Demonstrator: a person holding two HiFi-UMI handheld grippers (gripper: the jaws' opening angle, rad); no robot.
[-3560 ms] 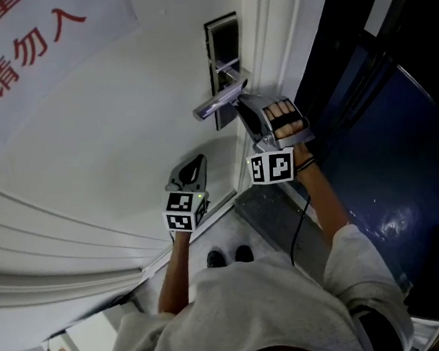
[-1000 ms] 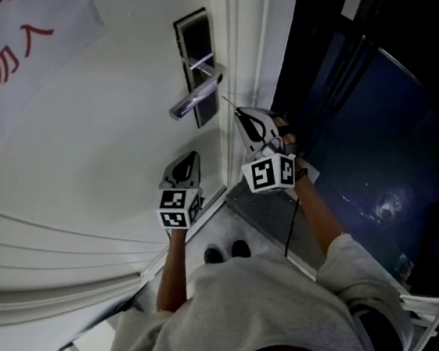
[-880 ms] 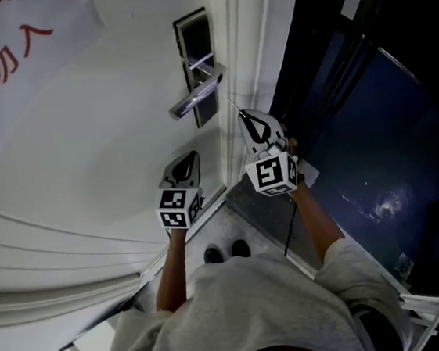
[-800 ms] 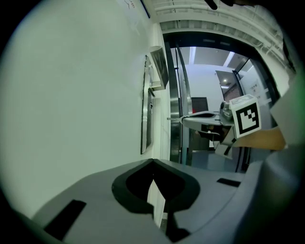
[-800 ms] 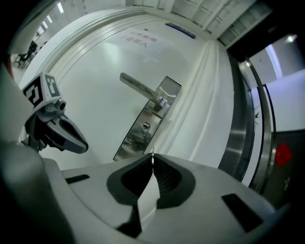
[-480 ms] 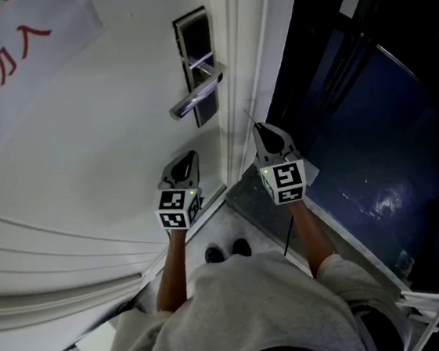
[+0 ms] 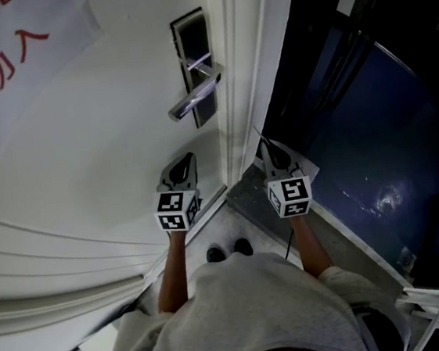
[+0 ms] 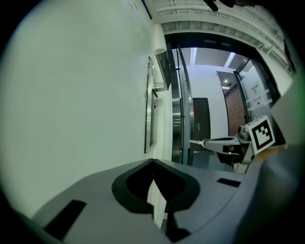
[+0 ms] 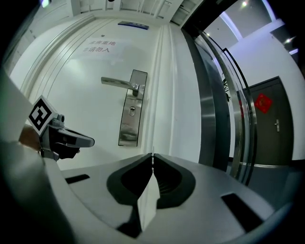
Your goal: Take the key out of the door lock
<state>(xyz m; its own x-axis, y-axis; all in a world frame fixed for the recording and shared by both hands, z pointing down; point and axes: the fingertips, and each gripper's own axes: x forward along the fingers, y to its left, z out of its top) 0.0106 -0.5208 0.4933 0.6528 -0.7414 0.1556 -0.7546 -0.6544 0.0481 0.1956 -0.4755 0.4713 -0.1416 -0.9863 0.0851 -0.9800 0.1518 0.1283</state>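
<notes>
Key point(image 9: 153, 153): a thin pale sliver, edge-on, pinched at the tips of your closed right claw point(image 7: 266, 145), well apart from the lock plate point(image 9: 130, 108) ahead-left. Your left claw point(image 7: 189, 160): closed, empty.

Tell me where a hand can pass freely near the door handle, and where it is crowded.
Free: the bare door panel between the sign and the lock plate, and the patch under the lever handle, above the left tongs. Crowded: the narrow strip between lock plate and door frame; lower, the right tongs hold the key before that frame.
</notes>
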